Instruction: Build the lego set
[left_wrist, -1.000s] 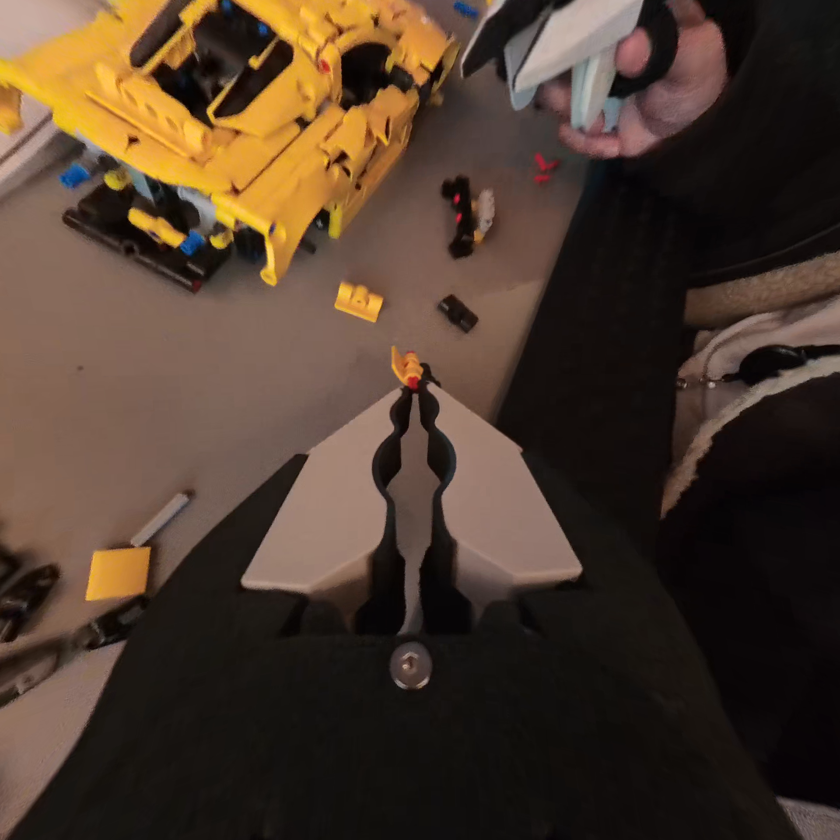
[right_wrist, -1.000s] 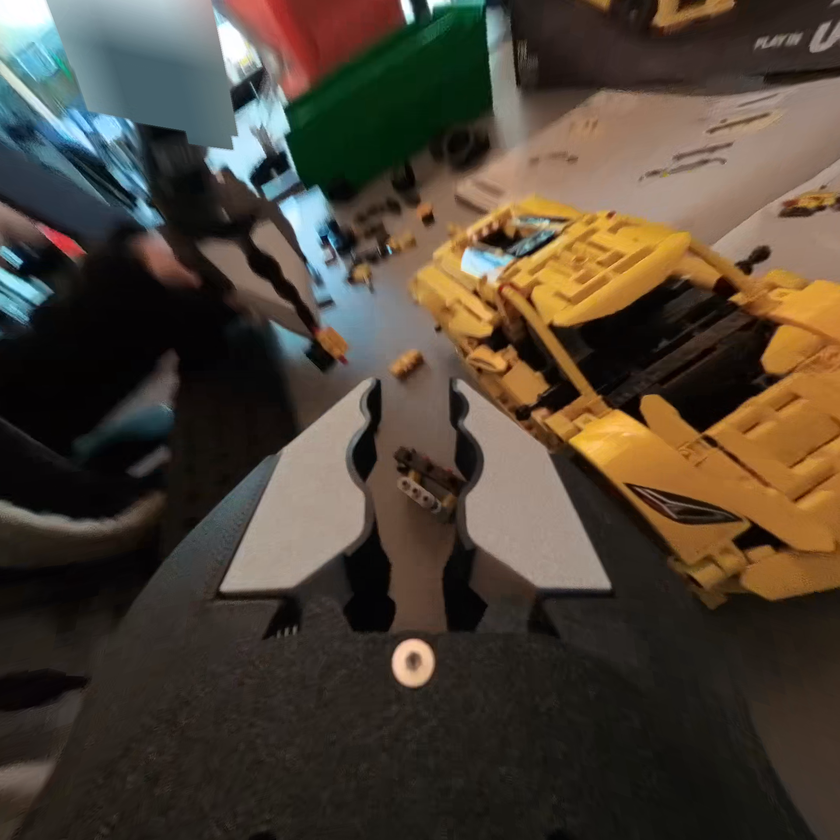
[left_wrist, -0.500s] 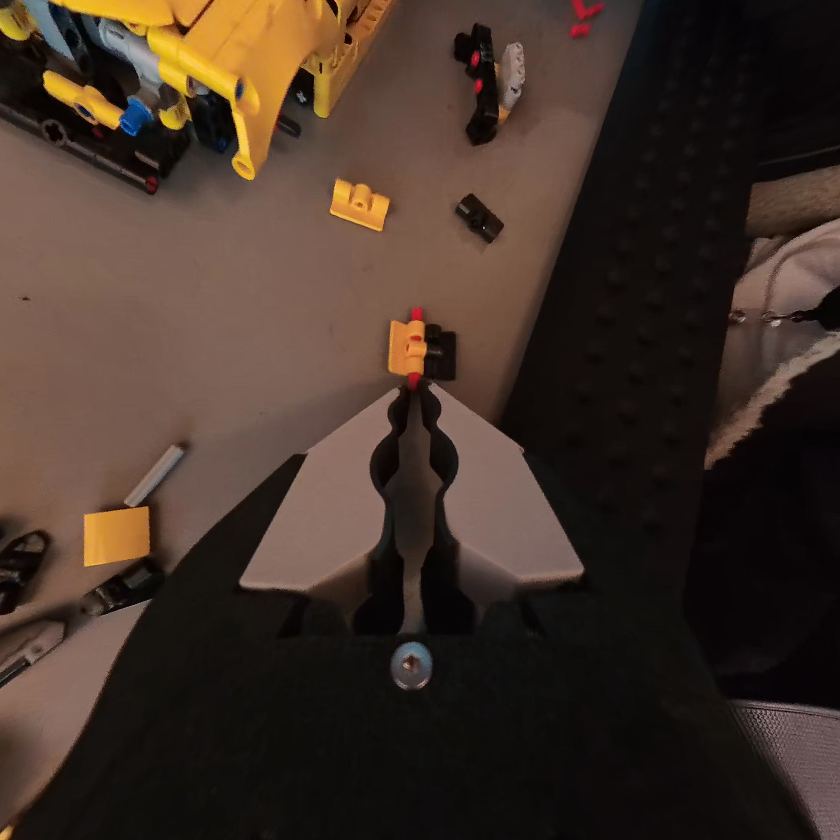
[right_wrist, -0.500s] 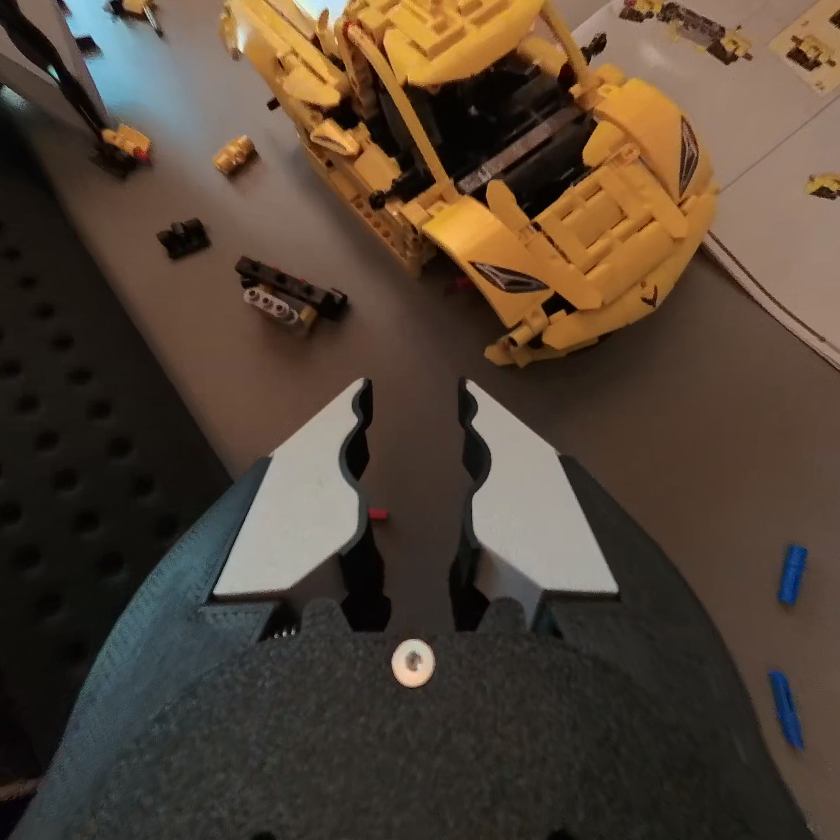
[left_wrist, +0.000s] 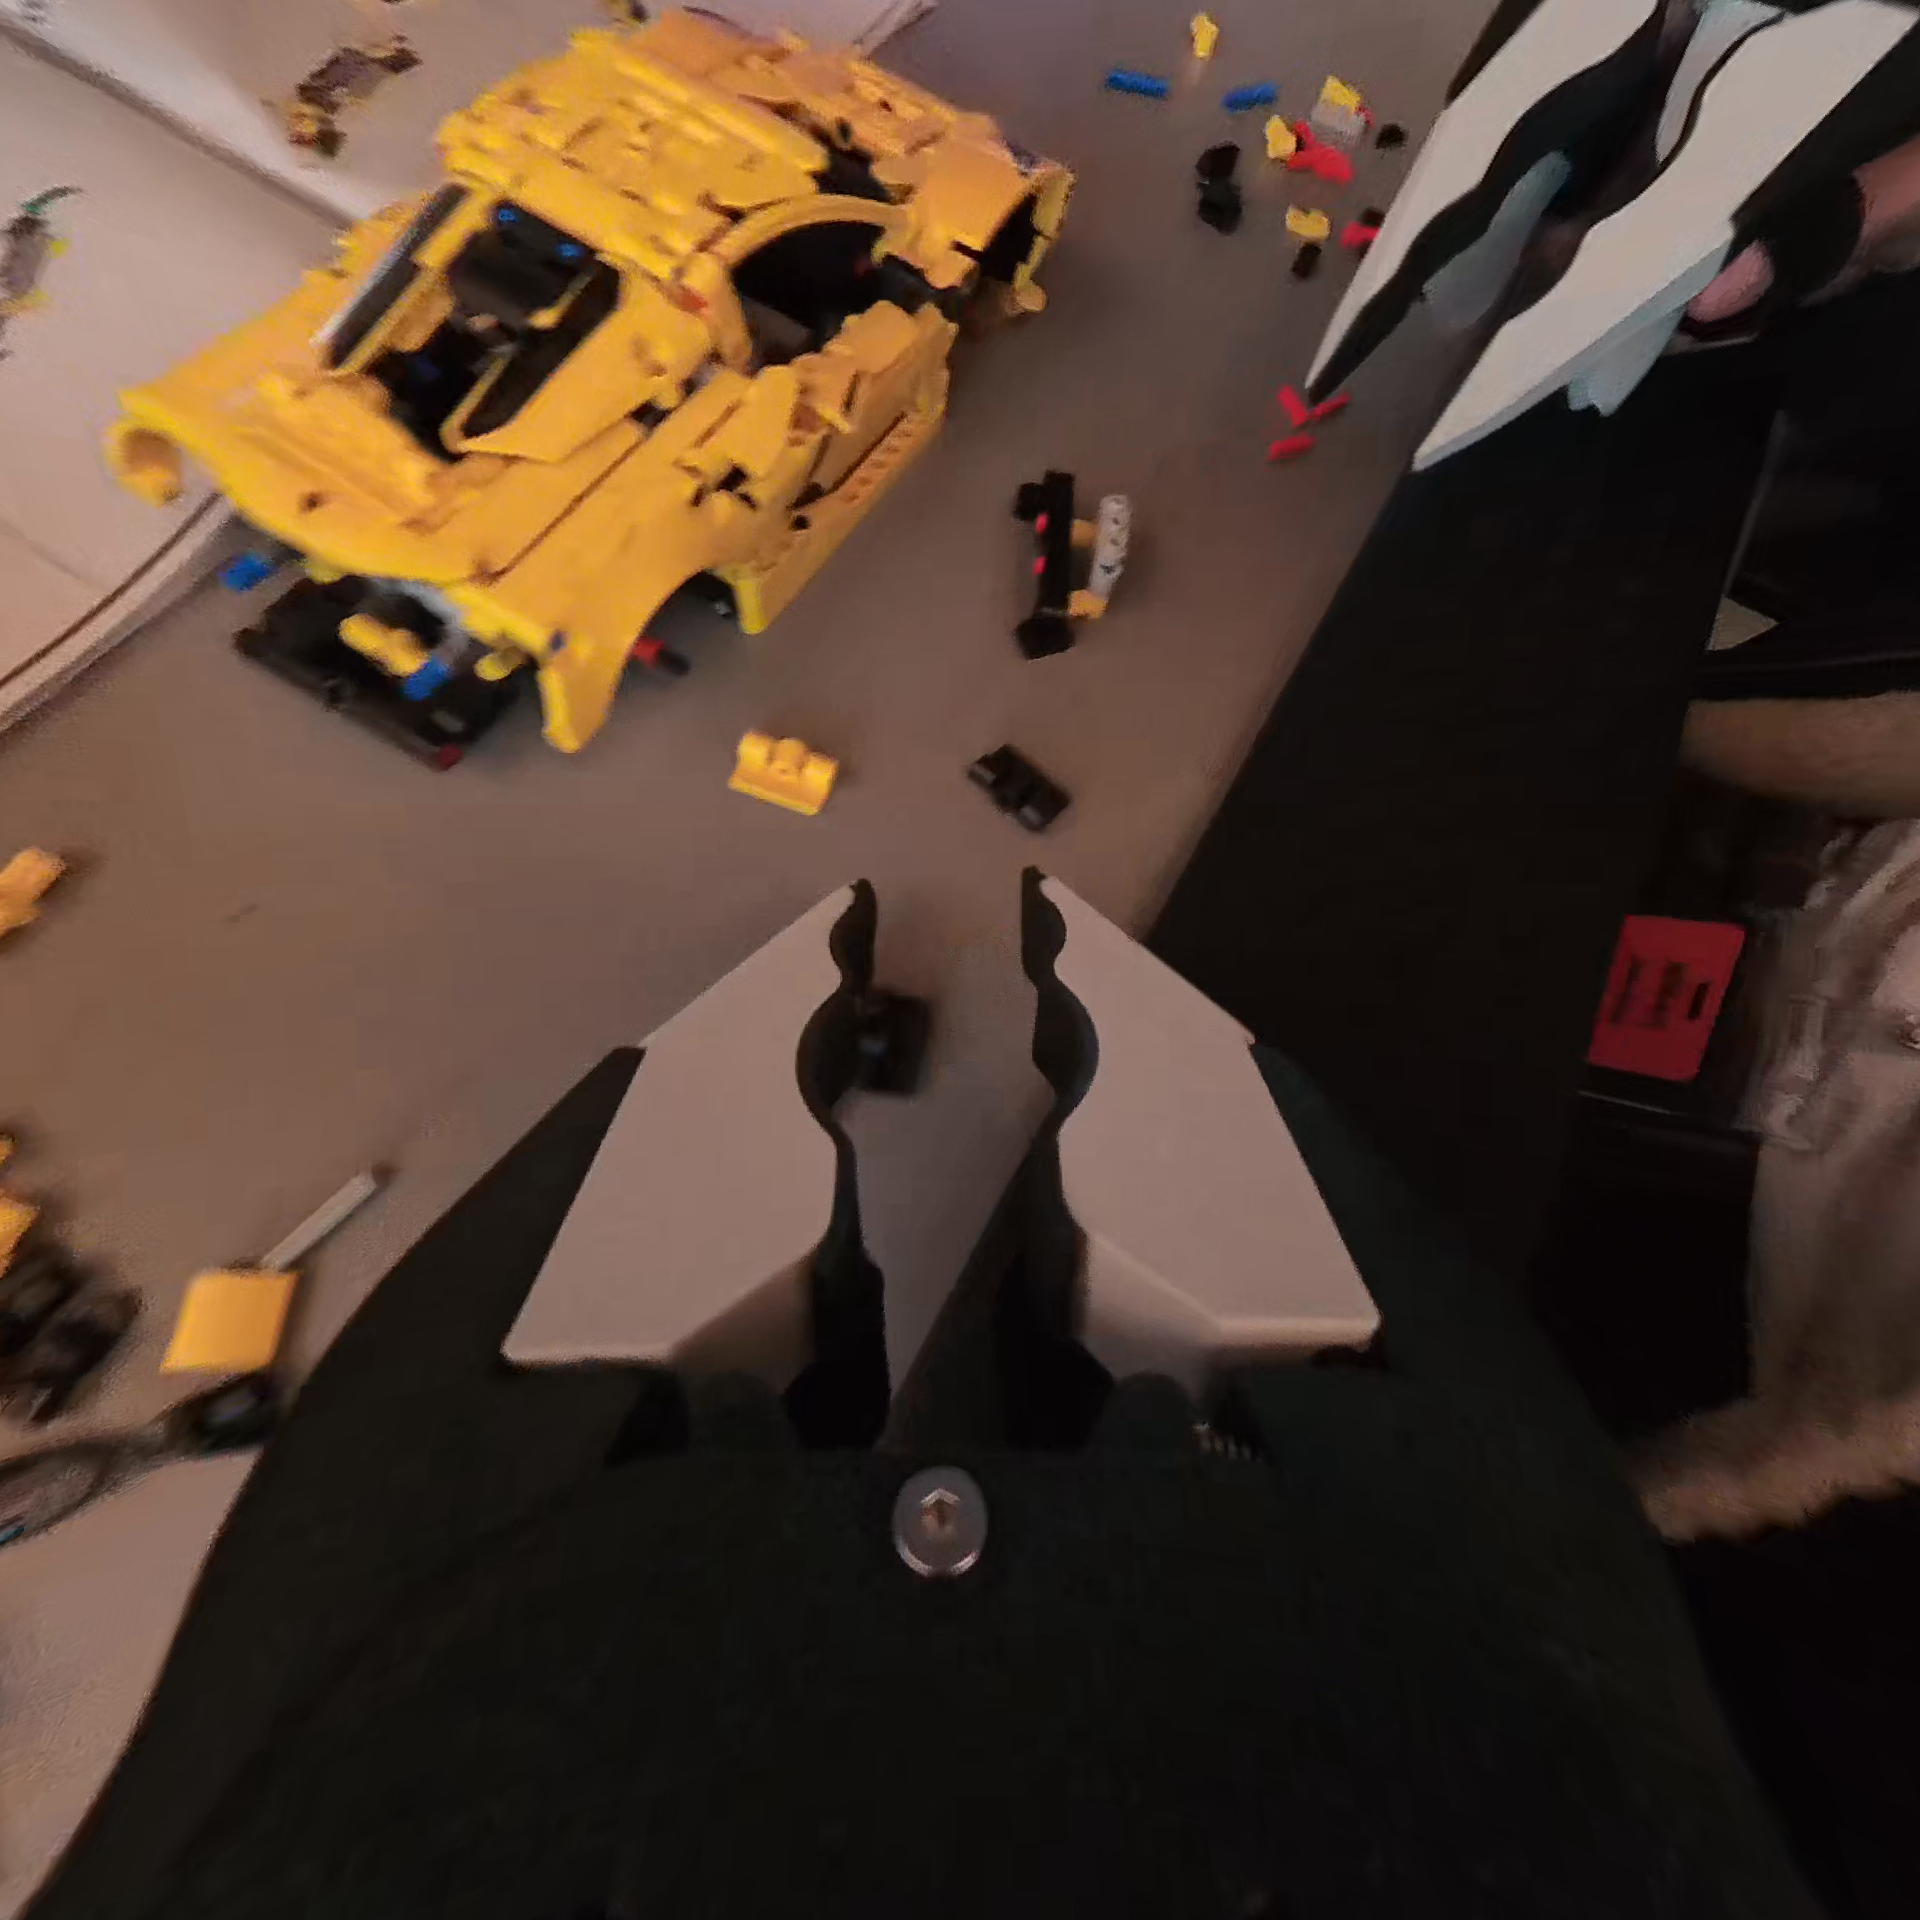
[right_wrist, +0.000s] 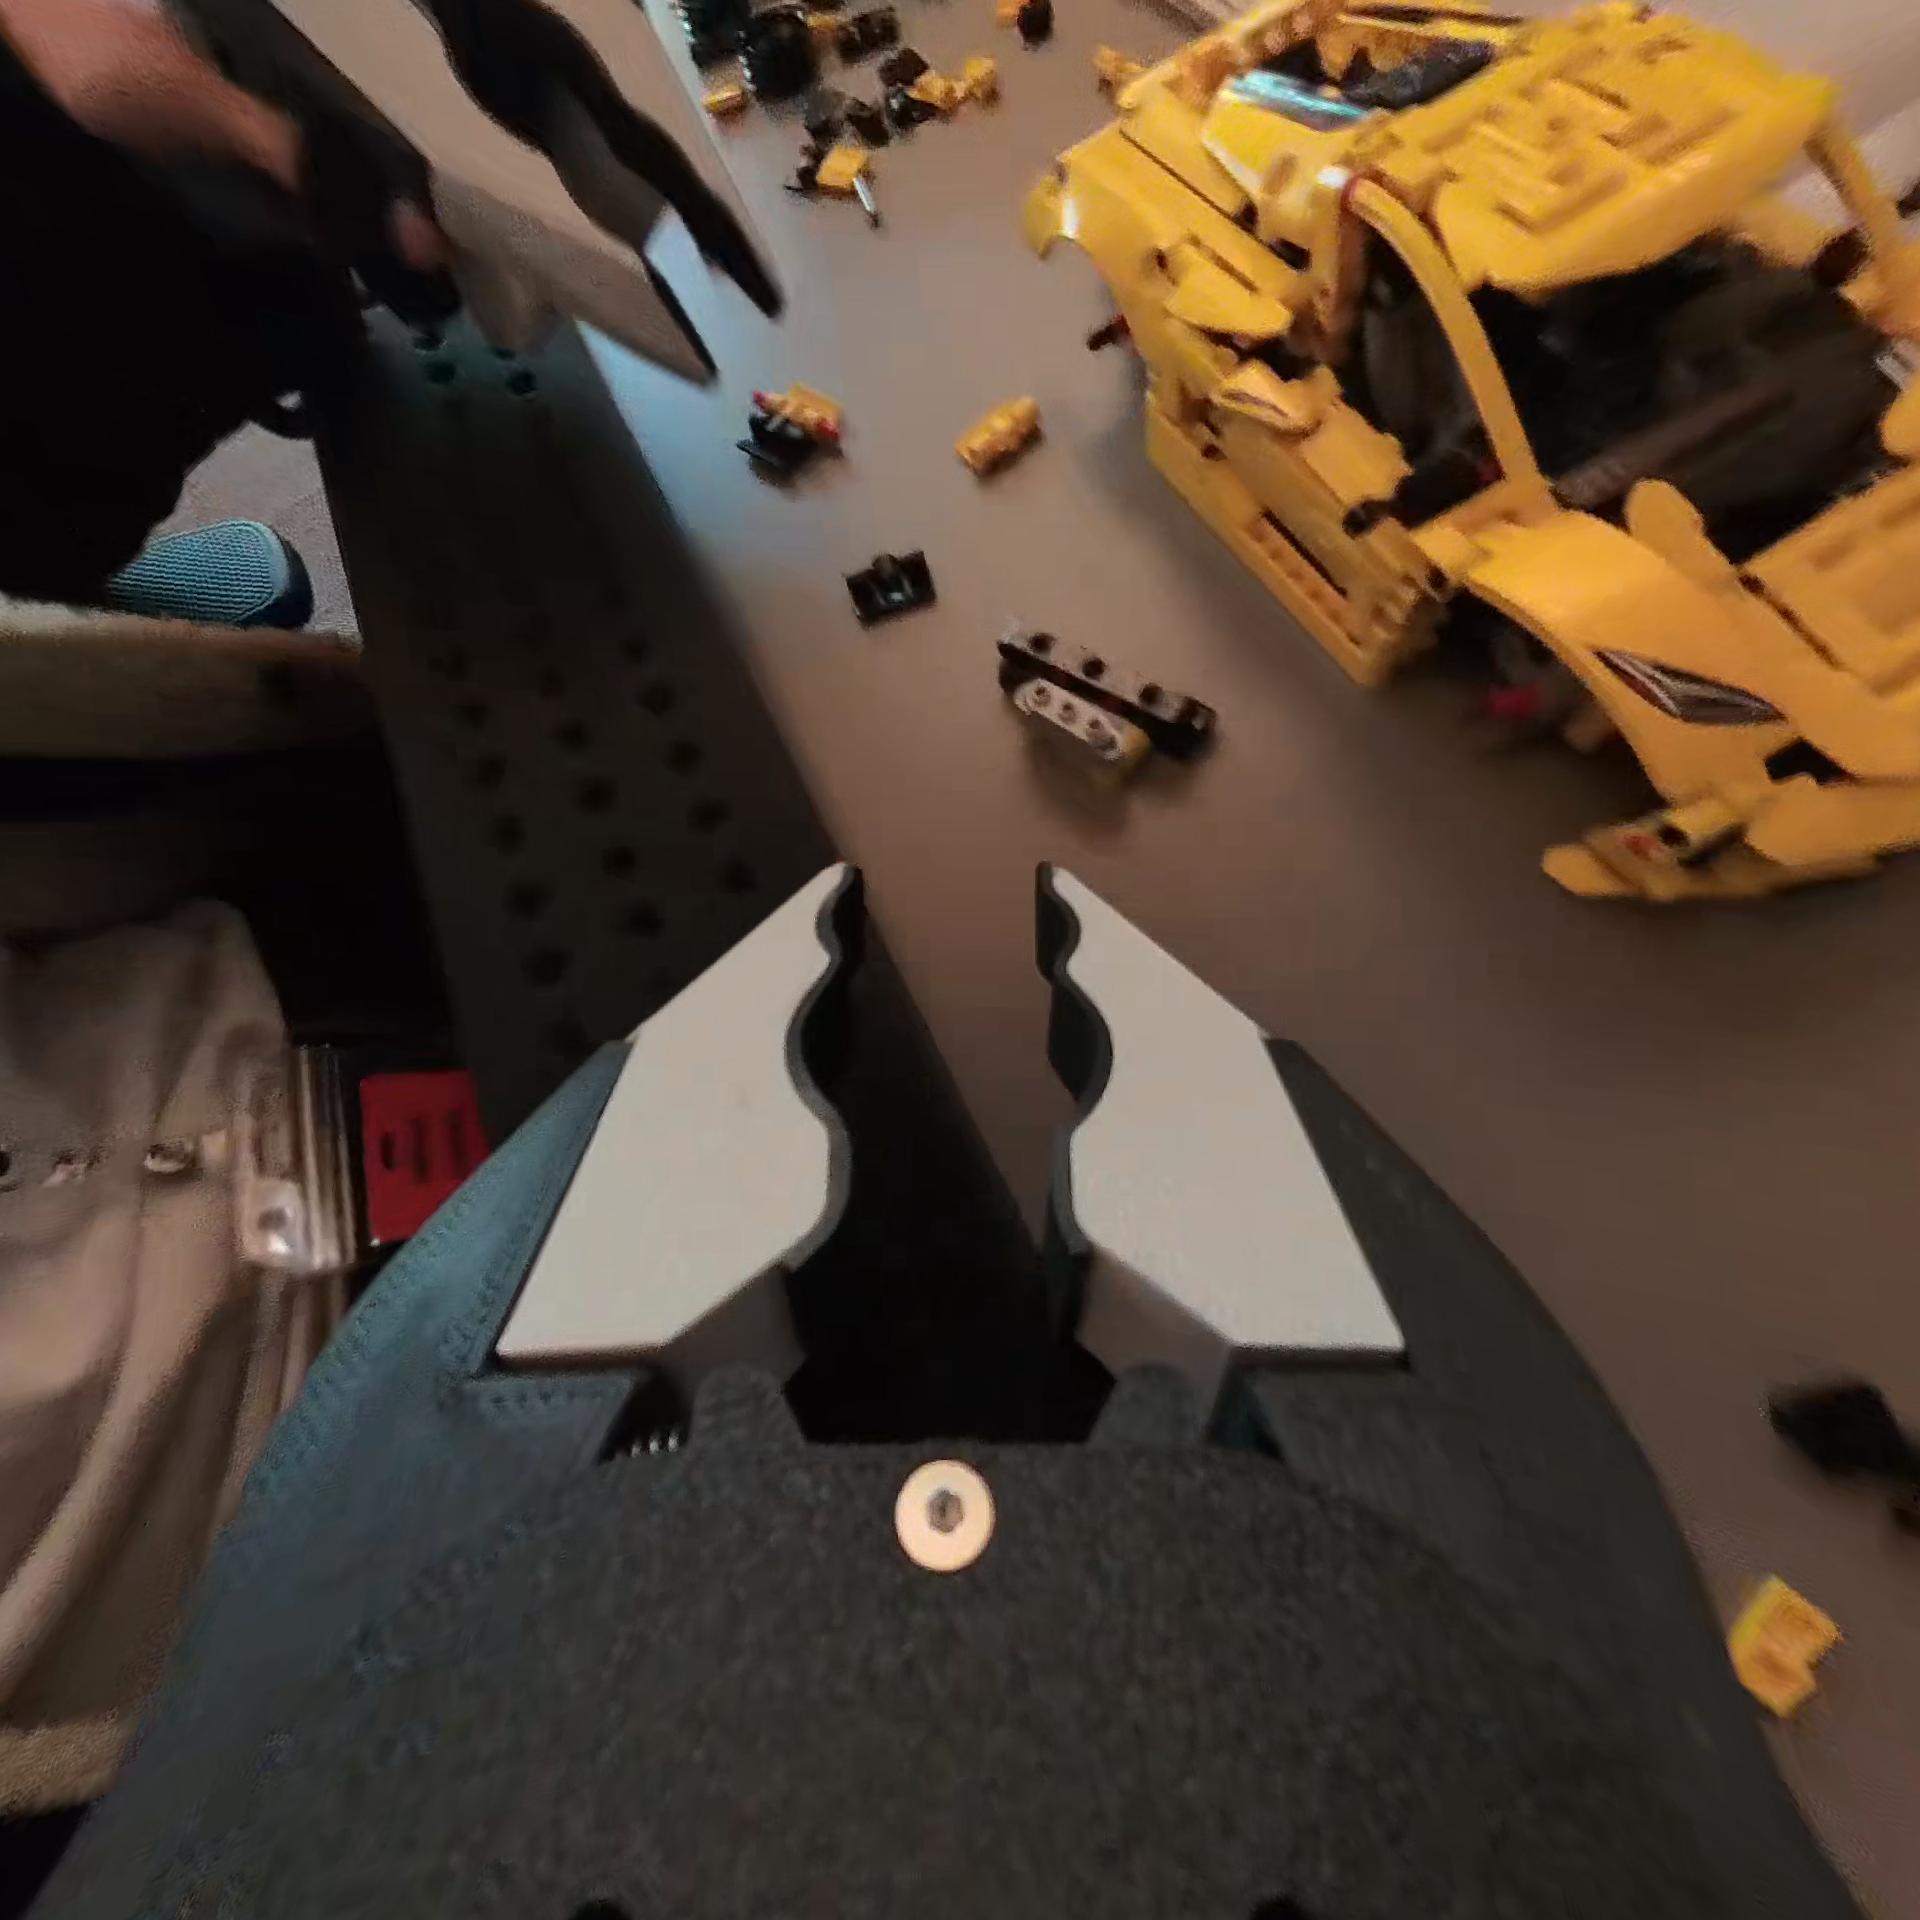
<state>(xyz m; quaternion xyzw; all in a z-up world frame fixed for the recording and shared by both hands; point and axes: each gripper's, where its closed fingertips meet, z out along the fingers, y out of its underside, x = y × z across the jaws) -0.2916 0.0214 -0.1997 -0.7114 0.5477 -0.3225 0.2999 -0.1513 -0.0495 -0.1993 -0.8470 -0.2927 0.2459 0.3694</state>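
The part-built yellow Lego car (left_wrist: 623, 343) stands on the grey table and also shows in the right wrist view (right_wrist: 1507, 364). My left gripper (left_wrist: 943, 894) is open and empty above the table. A small black piece (left_wrist: 894, 1039) lies between its fingers, partly hidden by the left finger. In the right wrist view this is a small yellow, black and red assembly (right_wrist: 795, 421) on the table just under the left gripper (right_wrist: 740, 343). My right gripper (right_wrist: 945, 883) is open and empty over the table's near edge. It also shows at the top right of the left wrist view (left_wrist: 1371, 421).
Loose parts lie beside the car: a yellow piece (left_wrist: 781, 771), a small black piece (left_wrist: 1018, 800), a black beam with a grey part (right_wrist: 1101, 707), and red pins (left_wrist: 1299, 416). A yellow tile (left_wrist: 229, 1320) lies left. A black perforated strip (right_wrist: 582, 748) borders the table. Instruction pages (left_wrist: 156, 156) lie behind the car. Some 15 cm of space lies between my two pairs of fingers.
My left gripper has opened and let go of the small yellow and black assembly, which now lies on the table. Both grippers have drawn back from the table; the right one stays open.
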